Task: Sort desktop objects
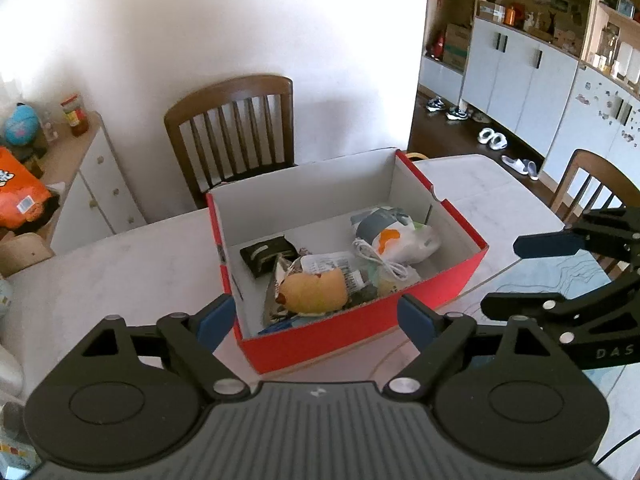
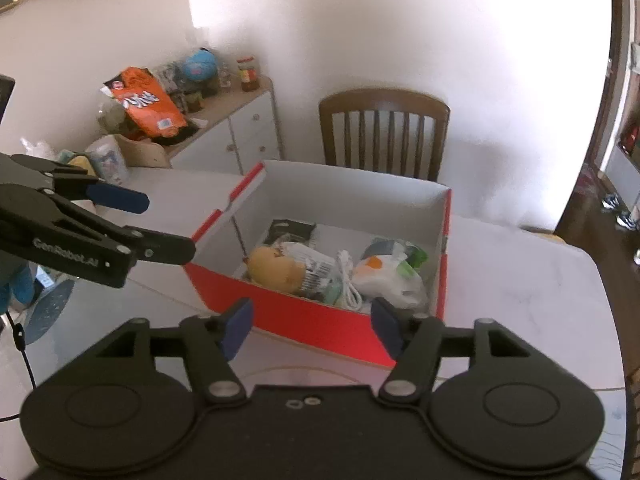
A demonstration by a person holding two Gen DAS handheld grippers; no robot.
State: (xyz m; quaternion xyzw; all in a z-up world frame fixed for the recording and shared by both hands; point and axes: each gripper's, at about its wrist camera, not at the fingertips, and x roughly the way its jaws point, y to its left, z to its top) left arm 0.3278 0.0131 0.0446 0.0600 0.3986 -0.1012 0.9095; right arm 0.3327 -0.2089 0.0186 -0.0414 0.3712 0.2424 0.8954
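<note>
Left gripper (image 1: 316,320) tilted down before one red box (image 1: 360,336), jaws wide and empty, right gripper (image 2: 312,330) likewise angled down, parted, holding nothing, one yellow plush (image 1: 314,292), one white cable (image 1: 380,260), two wooden chairs behind

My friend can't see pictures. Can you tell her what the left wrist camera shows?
A red box sits on a white table, holding a yellow plush toy, a white cable and packets. The open left hand-held gripper hovers empty before it, with a wooden chair behind.
</note>
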